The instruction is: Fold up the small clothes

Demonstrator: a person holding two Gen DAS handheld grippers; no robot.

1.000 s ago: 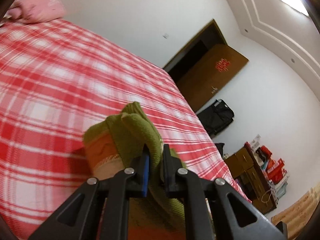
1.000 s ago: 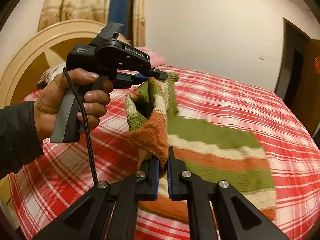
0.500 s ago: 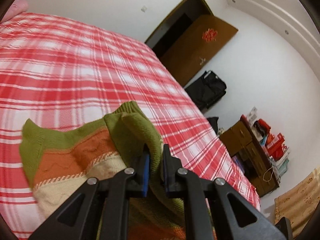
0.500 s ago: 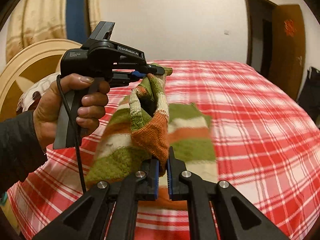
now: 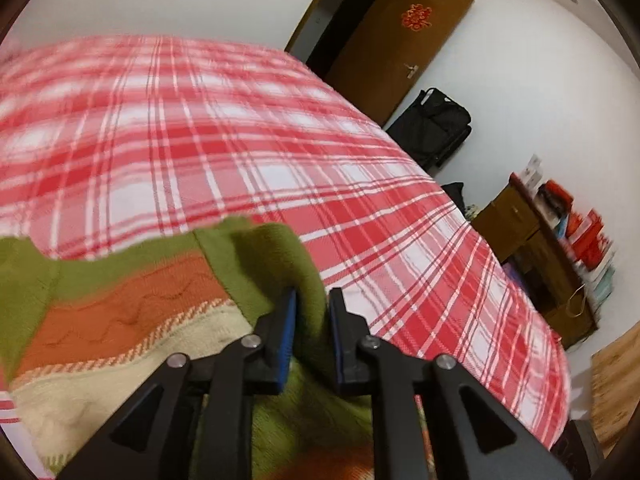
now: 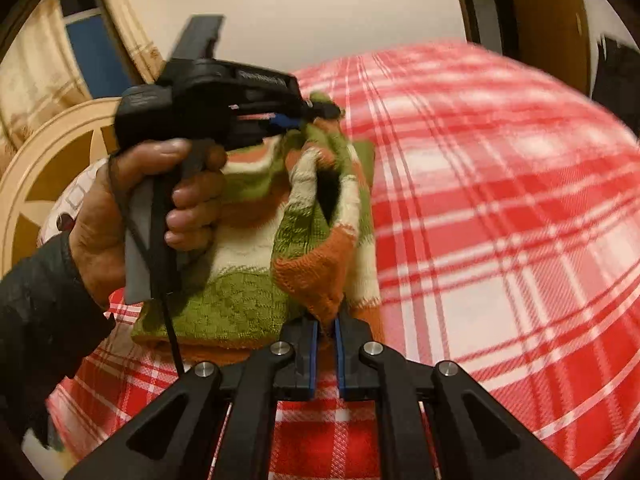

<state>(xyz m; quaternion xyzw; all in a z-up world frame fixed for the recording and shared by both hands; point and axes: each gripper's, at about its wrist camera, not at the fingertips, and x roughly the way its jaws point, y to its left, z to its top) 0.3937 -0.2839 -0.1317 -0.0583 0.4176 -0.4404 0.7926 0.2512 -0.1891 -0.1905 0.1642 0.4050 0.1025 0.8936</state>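
Observation:
A small knitted sweater [image 6: 248, 280] striped green, orange and cream lies partly on the red plaid bed [image 6: 500, 220]. My right gripper [image 6: 326, 322] is shut on an orange edge of the sweater. My left gripper [image 5: 313, 300] is shut on a green edge of the sweater [image 5: 120, 312], held above the bed [image 5: 240, 140]. The left gripper also shows in the right wrist view [image 6: 320, 114], held in a hand, lifting the far edge. The sweater hangs folded between both grippers.
A cream headboard [image 6: 44, 176] and curtains stand behind the bed. A brown door [image 5: 400, 36], a black bag [image 5: 434, 124] and a wooden cabinet [image 5: 536, 256] with boxes line the wall past the bed's edge.
Both grippers have swung with the sweater across the bed, and its body has folded over onto itself beneath them. Both grips are unchanged.

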